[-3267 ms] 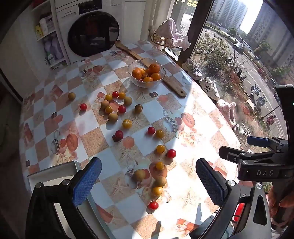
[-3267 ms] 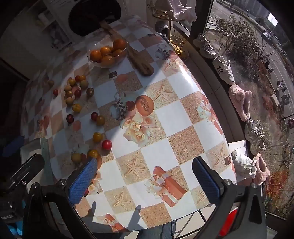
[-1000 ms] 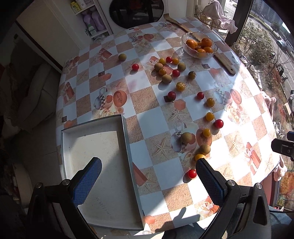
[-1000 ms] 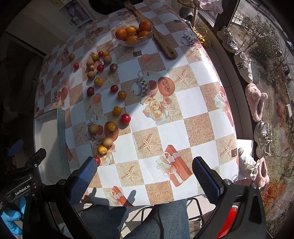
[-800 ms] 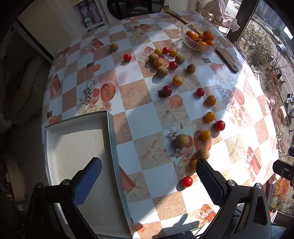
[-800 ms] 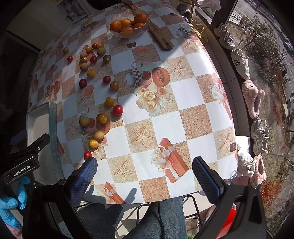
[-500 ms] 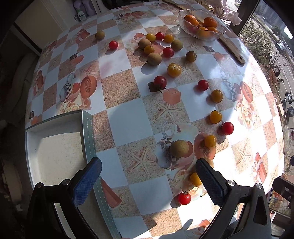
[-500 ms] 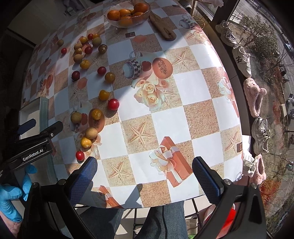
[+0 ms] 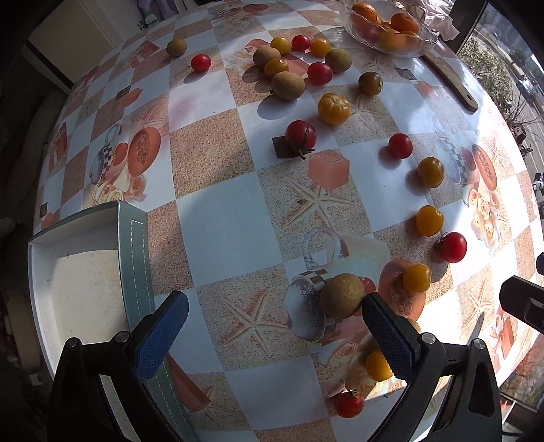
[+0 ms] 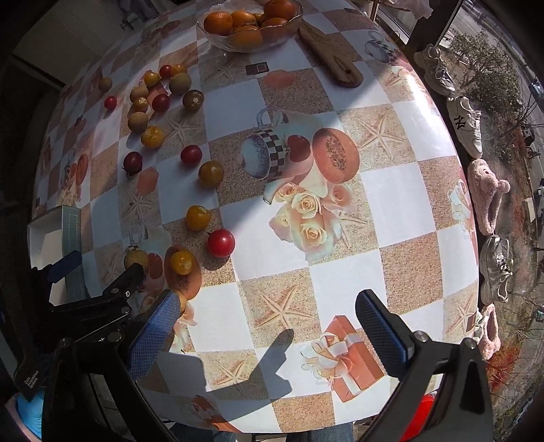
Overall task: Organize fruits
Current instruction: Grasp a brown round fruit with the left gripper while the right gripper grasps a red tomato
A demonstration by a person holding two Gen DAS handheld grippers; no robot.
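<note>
Left claw (image 9: 273,328) spread, brown fruit (image 9: 341,295) at its 1 o'clock; right claw (image 10: 265,328) spread above bare surface (image 10: 391,207).

In the left wrist view, the wide-spread left gripper (image 9: 273,335) has its right blue-padded finger (image 9: 387,336) covering part of a small yellow tomato (image 9: 376,366) and most of a tan round fruit behind it, of which only a sliver shows. The shallow white rectangular tray (image 9: 133,244) runs under the left finger and out past the picture's lower edge. The clear glass bowl of oranges (image 9: 387,25) is cut by the top edge. In the right wrist view, the left gripper's black frame (image 10: 88,309) hides the fruits nearest the table's rim, and the tray (image 10: 69,221) is mostly behind it.
</note>
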